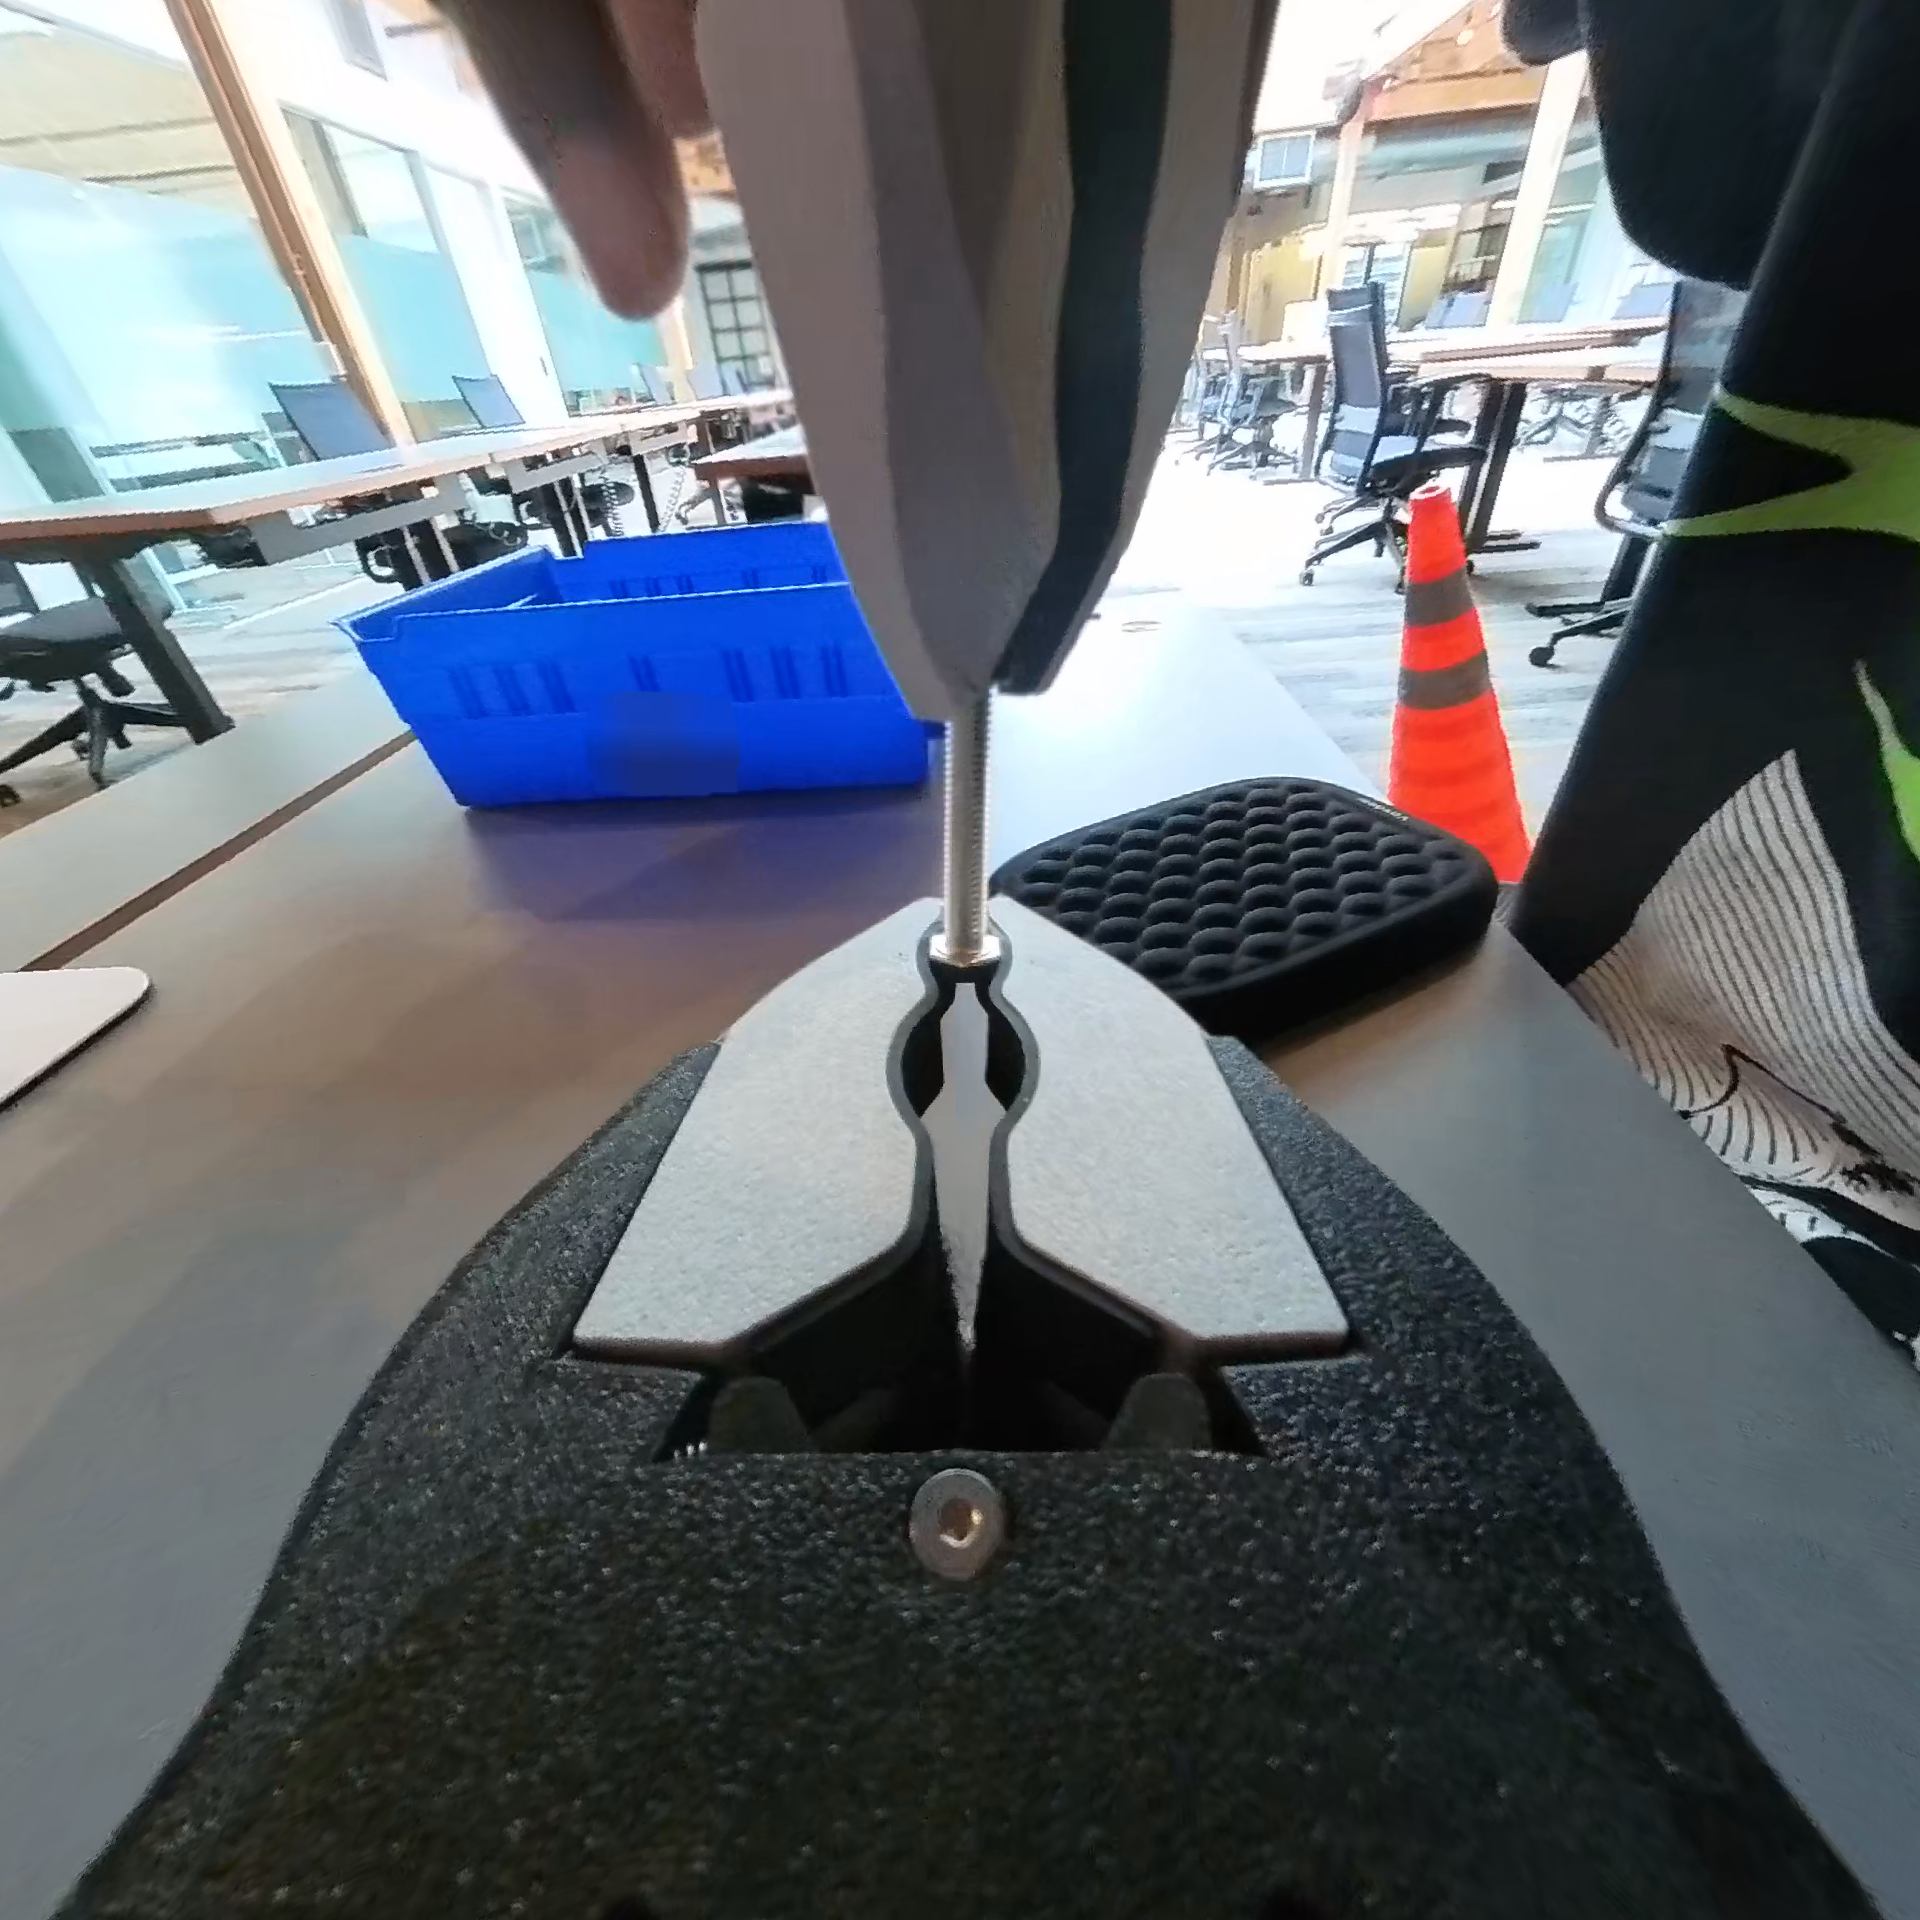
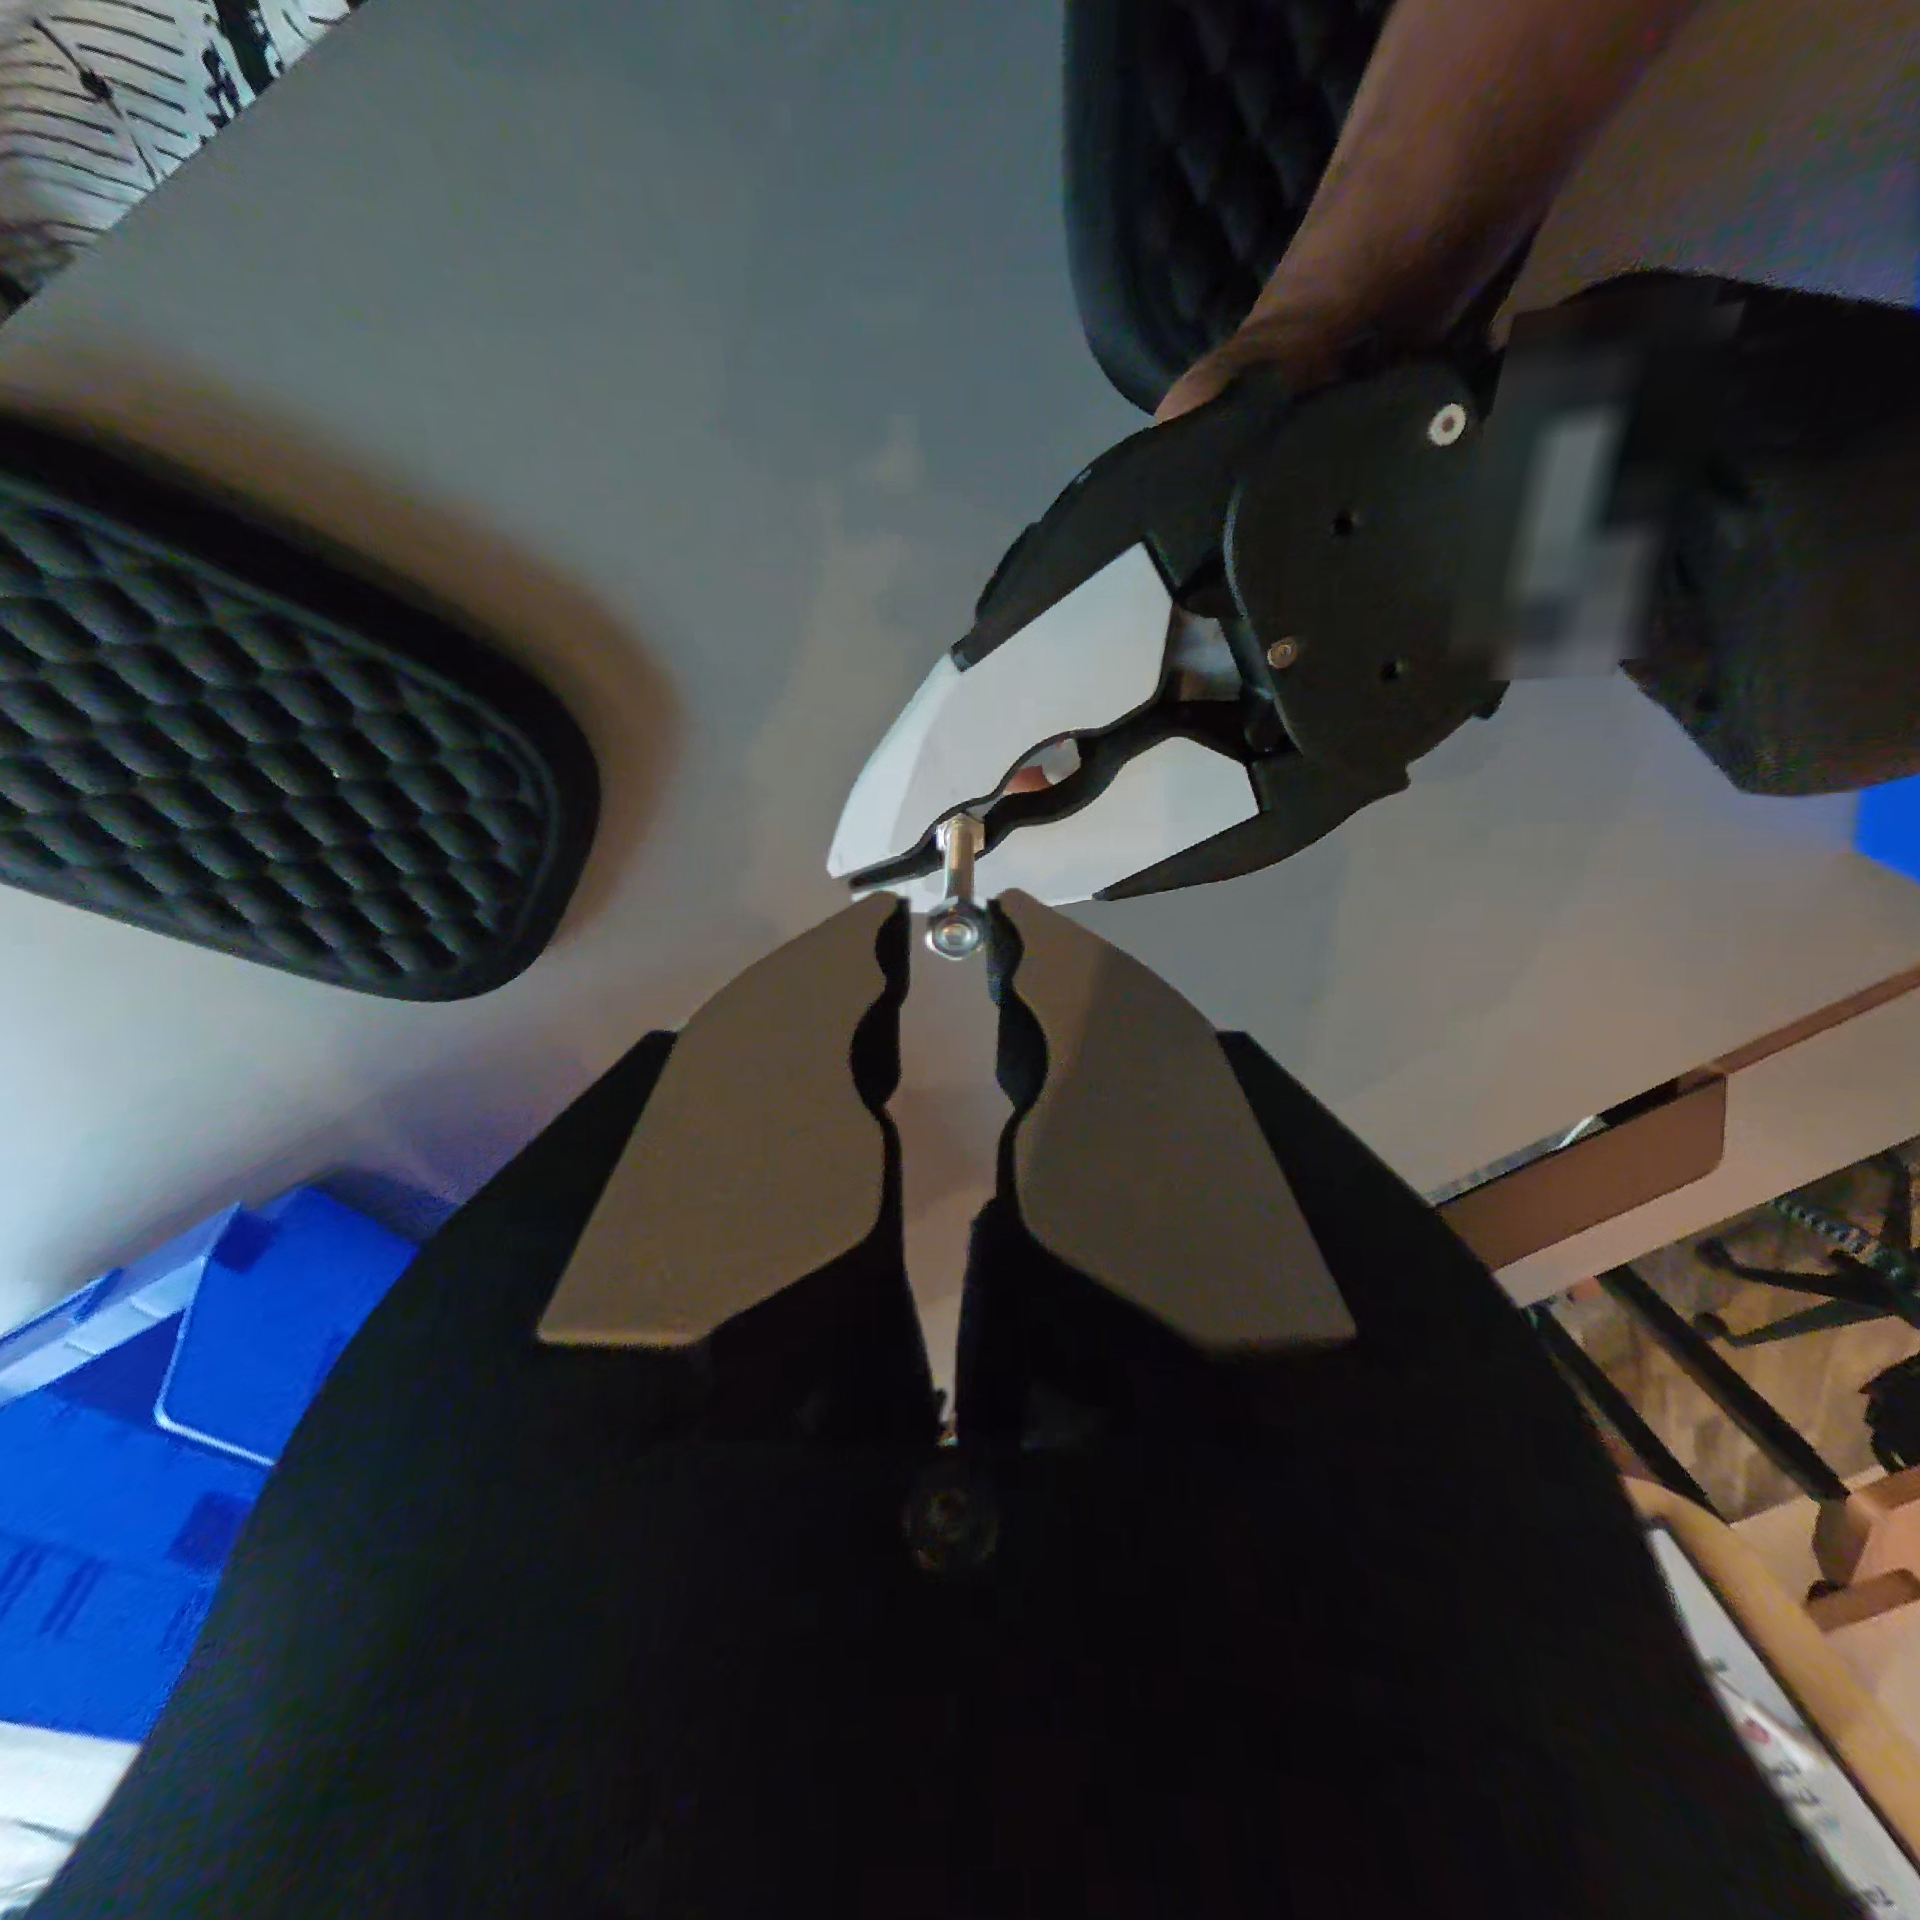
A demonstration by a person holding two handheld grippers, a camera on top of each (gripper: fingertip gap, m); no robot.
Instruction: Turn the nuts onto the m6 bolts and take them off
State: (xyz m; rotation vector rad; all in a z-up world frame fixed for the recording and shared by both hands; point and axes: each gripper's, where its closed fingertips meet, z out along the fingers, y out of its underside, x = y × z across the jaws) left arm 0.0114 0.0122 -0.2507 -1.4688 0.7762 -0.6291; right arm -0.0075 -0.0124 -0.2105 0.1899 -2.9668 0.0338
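1. Left wrist view: the left gripper (image 1: 961,951) is pinched on the lower end of a bolt (image 1: 966,821), right where a hex collar, which I take for the nut (image 1: 964,945), sits in the notch between its tips. The bolt stands upright over the desk (image 1: 312,1039).
2. The right gripper (image 1: 992,681) comes down from above and covers the bolt's top end. In the right wrist view its jaws stand narrowly apart around the bolt head (image 2: 953,932). The right pad looks to touch it; on the left I cannot tell whether a sliver of gap remains.
3. To do the turn well, I judge the right gripper should bite fully on the head before any twist, or it will slip round the metal.
4. Keep both grippers on one line with the bolt's axis; a tilt would likely bind the threads.
5. Hold the left grip firm and steady, and turn in short strokes, re-gripping between them.
6. A blue bin (image 1: 644,675) and a black pad (image 1: 1247,894) lie behind, clear of the work.
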